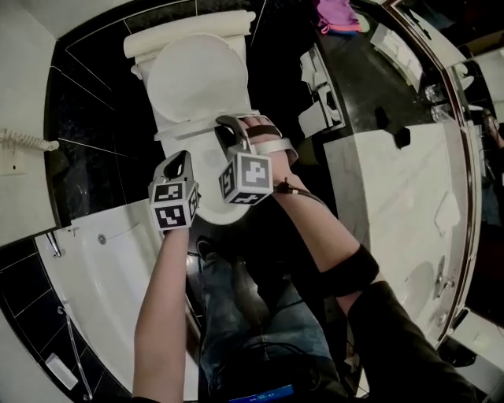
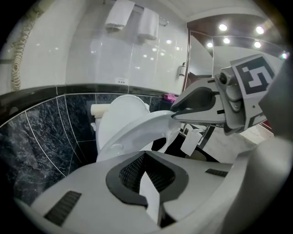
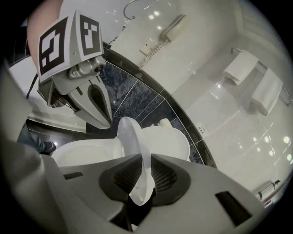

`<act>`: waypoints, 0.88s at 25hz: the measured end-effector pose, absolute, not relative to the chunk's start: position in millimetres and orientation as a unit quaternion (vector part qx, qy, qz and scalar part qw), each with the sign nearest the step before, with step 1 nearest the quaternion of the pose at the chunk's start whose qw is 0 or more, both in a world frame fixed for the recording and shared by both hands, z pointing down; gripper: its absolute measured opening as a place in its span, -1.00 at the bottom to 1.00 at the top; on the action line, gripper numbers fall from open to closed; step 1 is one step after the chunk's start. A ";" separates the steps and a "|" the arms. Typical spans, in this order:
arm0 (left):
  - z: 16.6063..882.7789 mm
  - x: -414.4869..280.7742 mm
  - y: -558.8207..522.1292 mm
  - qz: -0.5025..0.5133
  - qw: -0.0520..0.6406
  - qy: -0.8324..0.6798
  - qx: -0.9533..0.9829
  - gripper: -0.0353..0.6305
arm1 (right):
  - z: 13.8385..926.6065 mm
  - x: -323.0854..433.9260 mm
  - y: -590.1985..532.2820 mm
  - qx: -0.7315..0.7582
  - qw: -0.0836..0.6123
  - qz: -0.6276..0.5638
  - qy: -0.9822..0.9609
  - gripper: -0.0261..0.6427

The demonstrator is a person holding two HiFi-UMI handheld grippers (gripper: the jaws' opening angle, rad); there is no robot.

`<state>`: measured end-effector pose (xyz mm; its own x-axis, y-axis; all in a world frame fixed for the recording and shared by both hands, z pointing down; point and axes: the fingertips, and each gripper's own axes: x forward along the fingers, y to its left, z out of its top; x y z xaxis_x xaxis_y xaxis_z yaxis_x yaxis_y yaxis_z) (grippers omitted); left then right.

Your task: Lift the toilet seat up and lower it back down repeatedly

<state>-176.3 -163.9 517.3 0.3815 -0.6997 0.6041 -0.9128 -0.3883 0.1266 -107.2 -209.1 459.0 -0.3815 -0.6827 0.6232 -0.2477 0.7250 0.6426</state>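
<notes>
Fingers of right gripper (image 3: 143, 177) and, seemingly, left gripper (image 2: 147, 176) pinch glossy white curved toilet seat (image 3: 132, 141).

Ceiling spotlights (image 2: 223, 27), glossy glare, fisheye-warped edges

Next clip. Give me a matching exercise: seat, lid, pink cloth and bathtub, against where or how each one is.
Things:
1 seat
2 lid
3 pink cloth
4 bathtub

Places or states:
A upright against the tank
B at the head view's top edge
C partly raised, gripped by the right tool
D lower left of the head view

Pairs: 1-C, 2-A, 3-B, 4-D
</notes>
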 end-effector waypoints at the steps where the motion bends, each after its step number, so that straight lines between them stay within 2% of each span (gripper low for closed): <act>1: 519.6 -172.6 -161.1 0.234 0.228 -0.509 0.796 -0.94 | 461.0 -106.9 -202.0 0.289 0.470 -0.232 -0.801 -0.70; 22: 567.4 -139.1 -92.0 0.207 0.220 -0.548 0.780 -0.94 | 520.9 -87.5 -79.8 0.262 0.434 -0.230 -0.831 -0.63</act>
